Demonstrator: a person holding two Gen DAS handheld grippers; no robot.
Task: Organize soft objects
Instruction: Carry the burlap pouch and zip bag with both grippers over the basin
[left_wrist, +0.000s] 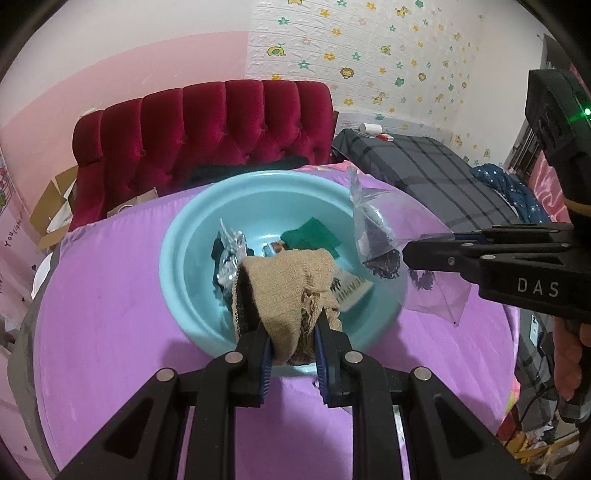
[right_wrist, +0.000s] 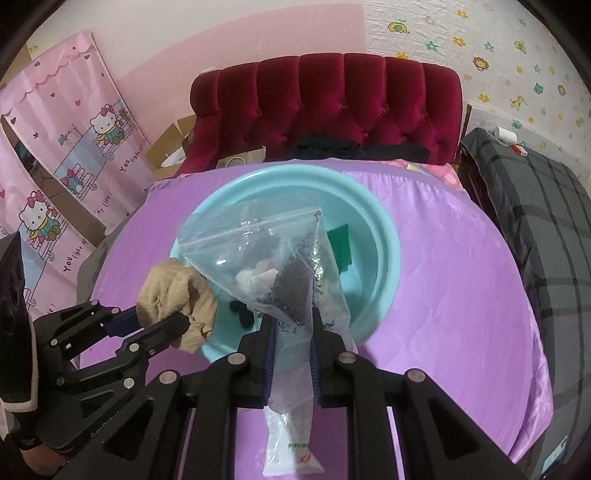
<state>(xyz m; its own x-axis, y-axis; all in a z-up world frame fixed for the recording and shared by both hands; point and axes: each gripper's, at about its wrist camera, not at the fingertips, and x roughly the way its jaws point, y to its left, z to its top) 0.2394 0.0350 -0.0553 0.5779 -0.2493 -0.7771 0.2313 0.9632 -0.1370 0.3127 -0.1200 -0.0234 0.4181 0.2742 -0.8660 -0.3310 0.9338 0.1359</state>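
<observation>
A light blue basin (left_wrist: 184, 254) (right_wrist: 384, 254) sits on the purple-covered table. My left gripper (left_wrist: 293, 328) is shut on a tan sock (left_wrist: 291, 280) and holds it over the basin's near rim; it also shows in the right wrist view (right_wrist: 173, 295). My right gripper (right_wrist: 293, 325) is shut on a clear zip bag (right_wrist: 258, 254) with dark stuff inside, held above the basin; the bag shows at right in the left wrist view (left_wrist: 380, 236). Inside the basin lie a green cloth (left_wrist: 314, 236), a crinkled silver packet (left_wrist: 231, 254) and other small items.
The purple table cover (left_wrist: 103, 295) spreads around the basin. A red tufted headboard (left_wrist: 207, 125) stands behind the table. A grey plaid bed (left_wrist: 436, 173) lies at right. Cardboard boxes (left_wrist: 55, 210) sit at left. A pink cartoon curtain (right_wrist: 62, 158) hangs at left.
</observation>
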